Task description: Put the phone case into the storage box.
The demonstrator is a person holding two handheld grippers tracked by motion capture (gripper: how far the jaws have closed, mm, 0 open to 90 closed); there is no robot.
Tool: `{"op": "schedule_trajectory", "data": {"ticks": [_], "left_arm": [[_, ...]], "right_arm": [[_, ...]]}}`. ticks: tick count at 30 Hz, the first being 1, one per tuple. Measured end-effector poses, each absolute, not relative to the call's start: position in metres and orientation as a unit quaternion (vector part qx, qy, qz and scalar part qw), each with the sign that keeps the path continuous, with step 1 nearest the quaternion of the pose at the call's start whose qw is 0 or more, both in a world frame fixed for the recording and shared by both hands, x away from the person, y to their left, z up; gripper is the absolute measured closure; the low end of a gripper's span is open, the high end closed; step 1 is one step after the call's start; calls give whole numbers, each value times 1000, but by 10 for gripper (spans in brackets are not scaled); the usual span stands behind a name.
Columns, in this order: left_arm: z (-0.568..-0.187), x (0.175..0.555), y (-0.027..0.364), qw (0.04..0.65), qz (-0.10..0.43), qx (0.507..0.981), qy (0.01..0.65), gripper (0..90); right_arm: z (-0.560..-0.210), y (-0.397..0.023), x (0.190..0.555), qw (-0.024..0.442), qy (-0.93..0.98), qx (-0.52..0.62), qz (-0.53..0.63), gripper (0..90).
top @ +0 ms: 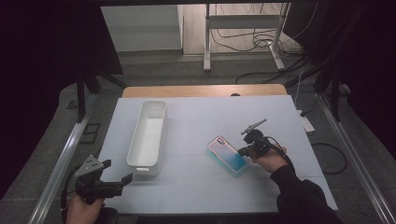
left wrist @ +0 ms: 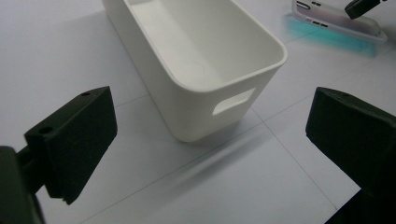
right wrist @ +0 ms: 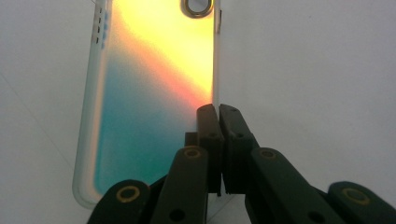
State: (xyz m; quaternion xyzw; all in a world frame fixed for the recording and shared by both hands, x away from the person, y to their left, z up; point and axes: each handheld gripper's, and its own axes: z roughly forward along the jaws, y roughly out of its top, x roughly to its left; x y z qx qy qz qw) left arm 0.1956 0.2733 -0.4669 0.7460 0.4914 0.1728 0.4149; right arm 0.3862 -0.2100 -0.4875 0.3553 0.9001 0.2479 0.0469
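Surface: white table top (top: 201, 182), dark floor around it.
Phone case: your iridescent phone case (top: 227, 154) lies right of the table's middle, one long edge raised.
Right gripper: your right gripper (top: 244, 151) has its jaws pinched together on the phone case's long edge.
Left gripper: your left gripper (top: 118, 171) hovers at the table's near left corner, jaws spread wide, holding nothing.
Bin: white bin (top: 148, 133) stands left of the middle, well apart from the phone case.

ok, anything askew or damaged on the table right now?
Only the phone case: it lies at a slant to the table edges, with its long side edge pinched between the right gripper's shut fingers. No visible damage. The white bin stands upright and empty; the left gripper waits open near it.
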Motion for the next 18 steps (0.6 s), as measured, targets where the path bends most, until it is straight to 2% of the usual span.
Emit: {"op": "schedule_trajectory", "data": {"ticks": [18], "left_arm": [[-467, 198, 274, 411, 167, 744, 500, 0]], "right_arm": [[-463, -217, 375, 86, 881, 345, 312, 882]]}}
